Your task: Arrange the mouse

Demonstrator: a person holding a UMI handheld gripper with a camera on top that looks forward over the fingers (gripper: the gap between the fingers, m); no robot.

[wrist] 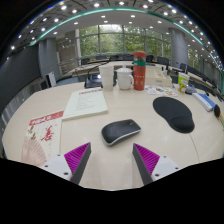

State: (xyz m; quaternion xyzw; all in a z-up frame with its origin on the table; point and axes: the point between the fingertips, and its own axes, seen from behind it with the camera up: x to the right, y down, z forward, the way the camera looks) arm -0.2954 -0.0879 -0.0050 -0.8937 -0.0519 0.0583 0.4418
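Mouse on counter — just ahead of the tool, fingers spread, holding nothing — mousepad well apart to its right.

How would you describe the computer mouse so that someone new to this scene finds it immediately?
On the large pale table, look just ahead of the open tongs, between the white papers and the black mouse pad. The mouse lies there on bare table: small, rounded, dark grey, glossy, unlike its flat neighbours.
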